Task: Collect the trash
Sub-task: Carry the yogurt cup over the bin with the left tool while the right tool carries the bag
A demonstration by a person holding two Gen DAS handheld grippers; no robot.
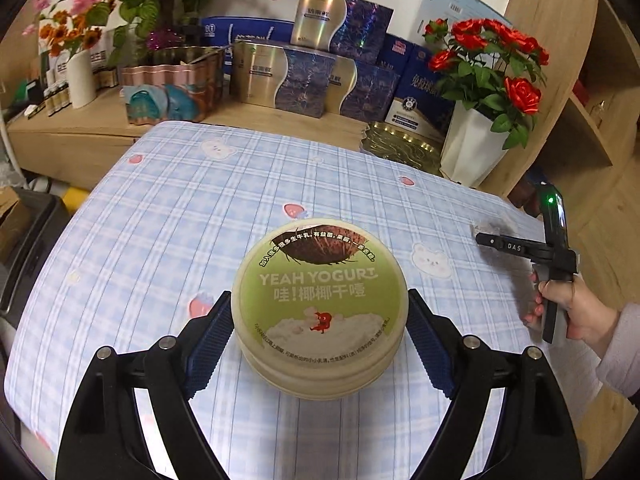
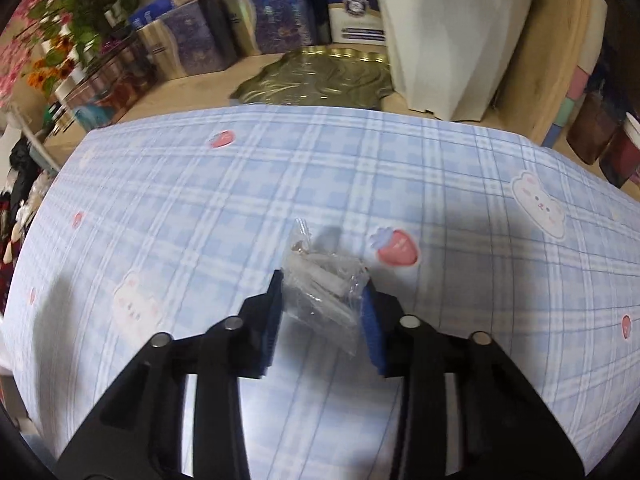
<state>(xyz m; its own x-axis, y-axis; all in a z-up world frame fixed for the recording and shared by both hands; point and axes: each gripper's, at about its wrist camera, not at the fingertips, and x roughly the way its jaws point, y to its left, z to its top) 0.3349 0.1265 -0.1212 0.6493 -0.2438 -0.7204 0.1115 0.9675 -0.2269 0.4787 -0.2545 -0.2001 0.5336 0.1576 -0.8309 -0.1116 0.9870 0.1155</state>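
The left hand-held gripper (image 1: 320,320) is grasping a round, flat yogurt tub (image 1: 320,312) of cream-coloured plastic with a green printed lid. Its two blue ribbed pads (image 1: 210,344) press on the left and right sides of the tub, and the jaws stand wide because the tub is wide. The tub is seen above the surface (image 1: 168,216), which is covered with a light blue checked cloth with small strawberries and white bears printed on it; if the tub touches the cloth or is lifted a little, I cannot tell.

The right hand-held gripper (image 2: 322,308) is clenched on a small crumpled bag of clear plastic (image 2: 324,288) with some whitish pieces inside. The bag is between the two blue pads, both pads touch it, and its upper part sticks out past the fingertips (the view here is somewhat blurred). It is near the middle of the checked cloth, just beside a printed strawberry. In the left view, the same gripper is at the right edge of the surface, held by a person's hand (image 1: 576,312) in a pale sleeve.

Behind the surface, a wooden shelf (image 1: 80,140) carries blue and gold gift boxes (image 1: 280,76), a white pot of red artificial roses (image 1: 480,128), and a white vase with orange and pink flowers (image 1: 82,76).
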